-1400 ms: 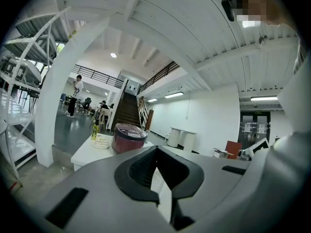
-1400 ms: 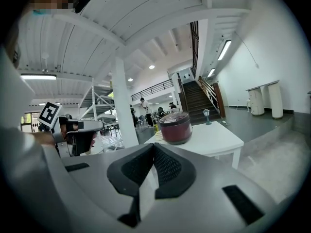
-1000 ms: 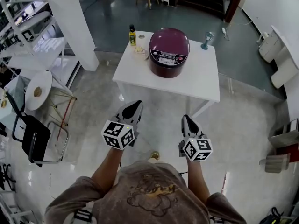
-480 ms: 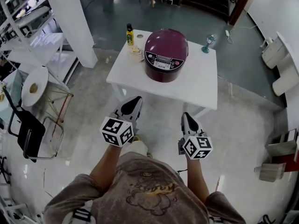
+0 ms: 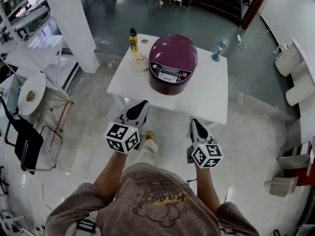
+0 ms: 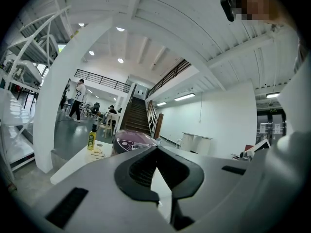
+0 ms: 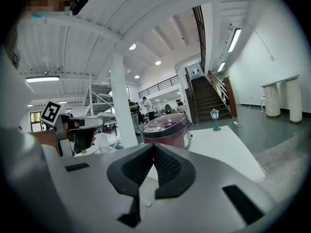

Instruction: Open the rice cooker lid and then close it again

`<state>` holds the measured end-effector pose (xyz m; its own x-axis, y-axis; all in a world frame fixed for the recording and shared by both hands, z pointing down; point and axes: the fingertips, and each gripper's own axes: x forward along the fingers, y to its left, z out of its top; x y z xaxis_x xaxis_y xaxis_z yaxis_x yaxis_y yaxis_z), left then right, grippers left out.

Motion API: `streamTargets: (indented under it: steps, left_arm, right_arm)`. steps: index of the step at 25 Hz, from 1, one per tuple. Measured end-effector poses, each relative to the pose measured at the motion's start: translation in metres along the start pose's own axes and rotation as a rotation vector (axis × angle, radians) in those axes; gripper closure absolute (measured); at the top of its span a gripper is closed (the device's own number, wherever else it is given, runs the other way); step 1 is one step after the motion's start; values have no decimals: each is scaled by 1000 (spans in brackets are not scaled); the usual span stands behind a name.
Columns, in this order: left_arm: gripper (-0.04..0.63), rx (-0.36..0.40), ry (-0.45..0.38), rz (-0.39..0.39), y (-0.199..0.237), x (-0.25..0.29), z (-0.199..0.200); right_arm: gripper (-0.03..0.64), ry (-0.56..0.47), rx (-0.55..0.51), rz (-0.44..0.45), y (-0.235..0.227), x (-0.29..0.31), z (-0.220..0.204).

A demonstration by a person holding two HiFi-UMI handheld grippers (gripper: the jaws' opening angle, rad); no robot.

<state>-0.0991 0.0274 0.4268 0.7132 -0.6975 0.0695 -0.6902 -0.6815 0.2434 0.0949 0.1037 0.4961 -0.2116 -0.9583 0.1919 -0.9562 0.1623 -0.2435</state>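
**A:** What are the fingers doing?

**B:** On the left gripper (image 6: 156, 150) they're pressed together with nothing between them. The right gripper (image 7: 153, 146) is the same, closed and empty. The person holds both out in front, side by side, near the front edge of the counter (image 5: 211, 95).

**A:** And the rice cooker?

**B:** The rice cooker (image 5: 172, 65) sits at the middle of the counter, toward its back, with its control panel facing the person. It's apart from both grippers, and its lid (image 5: 173, 49) is down.

**A:** So how far along is it?

**B:** I'd say nothing has begun. There's no contact and the lid isn't opened yet. The whole job is left: reach the cooker, free the lid, raise it, then press it shut.

**A:** Is anything in the way?

**B:** Not that I can see. A bottle (image 5: 133, 40) stands at the cooker's left, and a small goblet (image 5: 220, 49) stands near the far right corner. Neither is between the grippers and the cooker.
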Motion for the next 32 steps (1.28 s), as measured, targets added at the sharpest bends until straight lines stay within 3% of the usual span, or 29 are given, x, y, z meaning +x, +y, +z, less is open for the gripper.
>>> streamTargets:
  steps: [32]
  left_arm:
    - [574, -52, 42, -118, 114, 225, 57]
  right_arm:
    - [614, -36, -43, -66, -89, 211, 112]
